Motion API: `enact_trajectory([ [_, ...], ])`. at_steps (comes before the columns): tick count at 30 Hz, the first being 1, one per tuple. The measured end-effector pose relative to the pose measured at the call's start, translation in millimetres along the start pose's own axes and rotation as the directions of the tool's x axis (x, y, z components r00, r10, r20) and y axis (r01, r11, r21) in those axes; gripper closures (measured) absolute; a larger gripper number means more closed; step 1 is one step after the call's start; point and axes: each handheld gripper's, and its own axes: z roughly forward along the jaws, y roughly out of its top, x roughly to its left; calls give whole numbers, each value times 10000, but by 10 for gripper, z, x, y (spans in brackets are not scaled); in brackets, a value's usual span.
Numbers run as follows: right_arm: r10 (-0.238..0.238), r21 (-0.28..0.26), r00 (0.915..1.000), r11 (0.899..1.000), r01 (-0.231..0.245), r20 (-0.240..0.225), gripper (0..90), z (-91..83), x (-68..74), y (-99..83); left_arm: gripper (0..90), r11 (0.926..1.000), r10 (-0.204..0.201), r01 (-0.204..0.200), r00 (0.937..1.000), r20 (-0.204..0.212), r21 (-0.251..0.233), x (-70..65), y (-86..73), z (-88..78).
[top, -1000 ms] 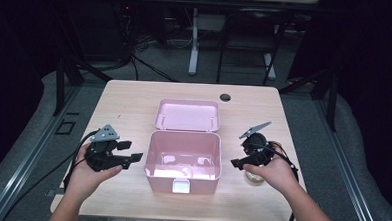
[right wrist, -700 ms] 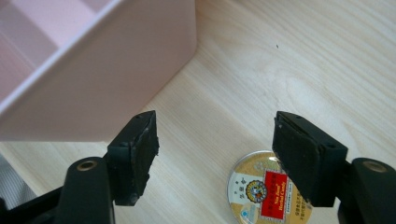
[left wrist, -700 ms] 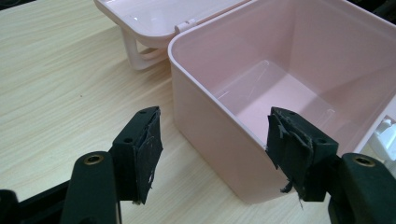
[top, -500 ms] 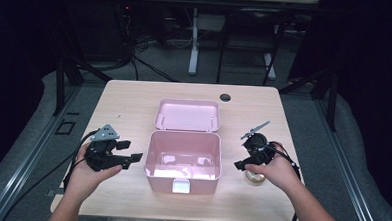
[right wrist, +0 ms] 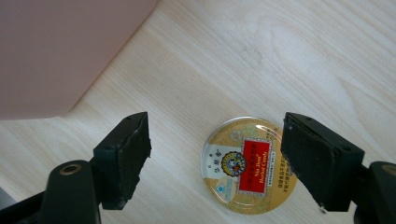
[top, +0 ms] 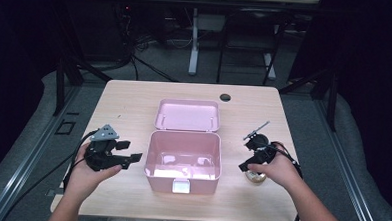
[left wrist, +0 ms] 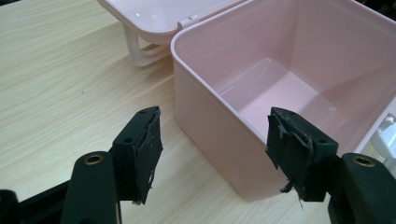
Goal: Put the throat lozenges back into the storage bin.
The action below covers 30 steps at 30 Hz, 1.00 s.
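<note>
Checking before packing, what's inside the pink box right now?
The pink box looks empty: bare floor in the left gripper view. Its near wall hides one corner.

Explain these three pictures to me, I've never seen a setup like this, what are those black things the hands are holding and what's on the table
A person sits at a wooden table holding a hand-operated black clamp, called a gripper, in each hand. One picture looks down from above. The other two come from small cameras riding on the grippers, looking along their two black jaws.

On the table stands an open pink box, empty as far as its inside shows, with its lid folded back flat behind it. Right of it lies a small round tin with a gold and red label.

The left gripper is open beside the box, holding nothing. The right gripper hangs over the tin; its jaws have just been opening, and they do not touch it.
</note>
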Motion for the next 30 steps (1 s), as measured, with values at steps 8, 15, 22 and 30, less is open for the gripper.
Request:
enact_trajectory([
  [8, 276, 483, 9996, 9984, -280, 101, 183, 58, -58, -2, 354, 10000, 7, -7, 10000, 32, 56, 0, 1, -1],
  [15, 388, 976, 9991, 9944, -401, 151, 156, 147, -88, -12, 353, 10000, -29, 29, 10000, 23, 33, 4, -2, 0],
  [22, 457, 1169, 9988, 9920, -471, 154, 154, 228, -115, -26, 354, 10000, -40, 40, 10000, 21, 33, 6, -3, 0],
  [30, 545, 1461, 9983, 9876, -573, 227, 154, 291, -156, -38, 354, 10000, -41, 40, 10000, 24, 56, 10, -7, 7],
])
